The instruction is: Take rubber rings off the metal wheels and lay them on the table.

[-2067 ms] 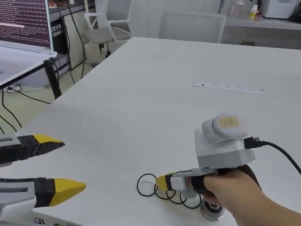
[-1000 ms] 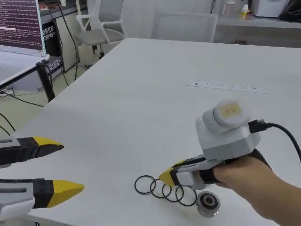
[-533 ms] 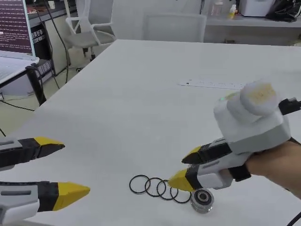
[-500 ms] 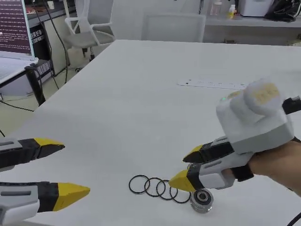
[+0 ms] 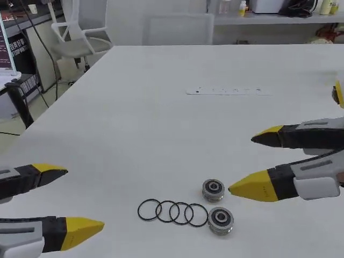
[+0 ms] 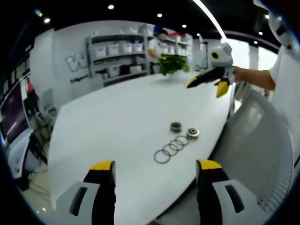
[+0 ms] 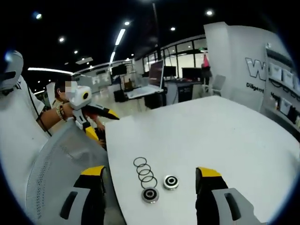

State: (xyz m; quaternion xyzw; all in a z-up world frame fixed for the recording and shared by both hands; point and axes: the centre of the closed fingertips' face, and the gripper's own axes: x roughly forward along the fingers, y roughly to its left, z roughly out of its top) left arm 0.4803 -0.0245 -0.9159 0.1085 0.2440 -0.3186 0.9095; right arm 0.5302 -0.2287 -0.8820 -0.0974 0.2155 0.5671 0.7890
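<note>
Right, both claws hang spread wide above the white table [image 5: 161,107], nothing between either pair of jaws. The left gripper [image 5: 85,199] is low at the near edge, and the right gripper [image 5: 242,164] points at the farther metal wheel [image 5: 213,188]. Four black rubber rings [image 5: 172,212] lie flat in an overlapping row, ending just beside the nearer metal wheel [image 5: 220,220]. A power strip [image 5: 228,91] lies well behind.

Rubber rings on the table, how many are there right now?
4 rubber rings lie in one overlapping row on the table: the leftmost, two in the middle, and the rightmost beside the nearer metal wheel. Whether either wheel holds more, I cannot tell.
</note>
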